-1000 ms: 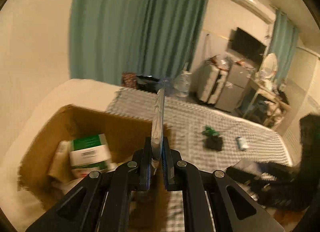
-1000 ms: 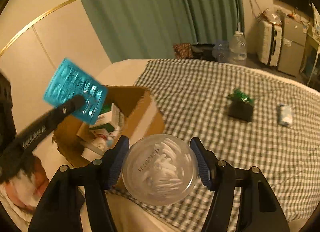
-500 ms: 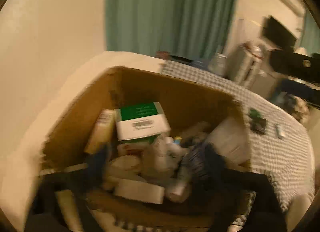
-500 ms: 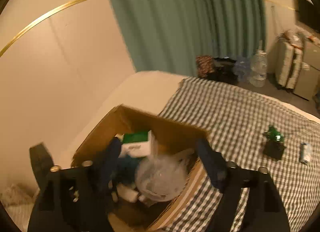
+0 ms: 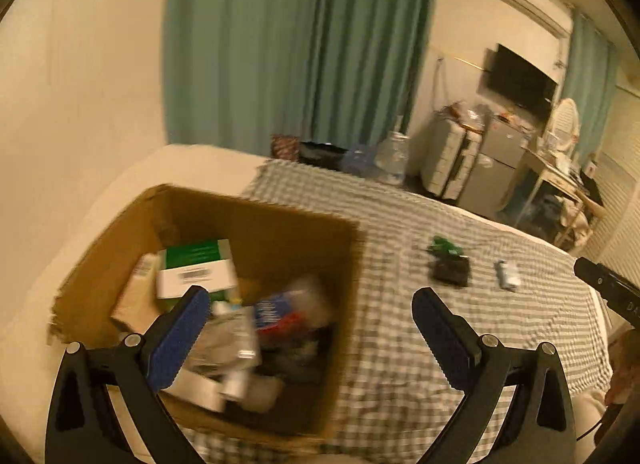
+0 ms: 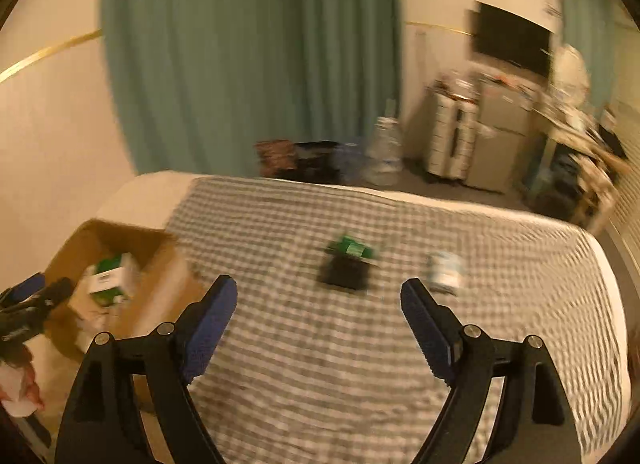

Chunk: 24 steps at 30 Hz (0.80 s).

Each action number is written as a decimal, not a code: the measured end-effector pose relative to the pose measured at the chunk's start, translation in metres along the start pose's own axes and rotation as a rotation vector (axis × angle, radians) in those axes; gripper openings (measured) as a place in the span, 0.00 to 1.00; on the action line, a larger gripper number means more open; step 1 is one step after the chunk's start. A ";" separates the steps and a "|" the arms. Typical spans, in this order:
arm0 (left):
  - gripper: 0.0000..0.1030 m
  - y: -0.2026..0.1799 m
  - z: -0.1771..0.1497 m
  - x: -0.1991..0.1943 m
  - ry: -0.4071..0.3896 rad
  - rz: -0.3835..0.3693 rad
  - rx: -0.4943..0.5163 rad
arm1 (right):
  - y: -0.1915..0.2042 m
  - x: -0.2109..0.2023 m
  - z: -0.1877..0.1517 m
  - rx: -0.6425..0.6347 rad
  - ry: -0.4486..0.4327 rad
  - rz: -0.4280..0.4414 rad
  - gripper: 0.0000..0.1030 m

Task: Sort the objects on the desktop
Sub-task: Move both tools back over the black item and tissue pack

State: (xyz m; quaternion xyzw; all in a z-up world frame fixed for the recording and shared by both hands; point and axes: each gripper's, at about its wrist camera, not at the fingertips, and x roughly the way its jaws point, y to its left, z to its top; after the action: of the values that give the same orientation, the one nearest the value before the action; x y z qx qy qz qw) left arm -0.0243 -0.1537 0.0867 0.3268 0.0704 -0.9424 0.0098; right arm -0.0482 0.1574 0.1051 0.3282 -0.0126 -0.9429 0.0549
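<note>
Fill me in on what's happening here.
A person is sorting things from a checked cloth into a cardboard box, with a gripper in each hand. The left gripper and right gripper are both open and empty. A black item and a small packet still lie on the cloth.

No lettering is legible; the green-and-white box [image 5: 196, 268] shows only a blurred barcode.

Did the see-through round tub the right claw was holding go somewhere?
Yes. The right gripper, whose jaws have just been opening, is empty over the checked cloth; the tub went into the cardboard box on the left.
</note>
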 end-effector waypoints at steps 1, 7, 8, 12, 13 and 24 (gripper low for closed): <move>1.00 -0.015 -0.001 0.000 -0.002 -0.017 0.013 | -0.018 -0.005 -0.003 0.036 -0.005 -0.008 0.82; 1.00 -0.097 -0.007 0.017 -0.026 -0.093 0.076 | -0.105 -0.013 -0.018 0.167 -0.023 -0.079 0.82; 1.00 -0.111 -0.009 0.026 -0.024 -0.106 0.083 | -0.112 -0.013 -0.021 0.180 -0.018 -0.080 0.82; 1.00 -0.155 -0.014 0.073 0.049 -0.149 0.097 | -0.143 0.009 -0.032 0.221 0.015 -0.091 0.82; 1.00 -0.162 -0.017 0.081 0.061 -0.153 0.101 | -0.148 0.018 -0.036 0.221 0.024 -0.096 0.82; 1.00 -0.215 -0.025 0.234 0.181 -0.116 0.138 | -0.184 0.150 -0.044 0.211 0.156 -0.105 0.82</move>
State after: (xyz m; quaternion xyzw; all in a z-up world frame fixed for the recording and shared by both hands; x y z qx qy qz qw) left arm -0.2065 0.0687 -0.0504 0.4059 0.0248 -0.9106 -0.0736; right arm -0.1551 0.3240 -0.0335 0.4046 -0.0905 -0.9096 -0.0285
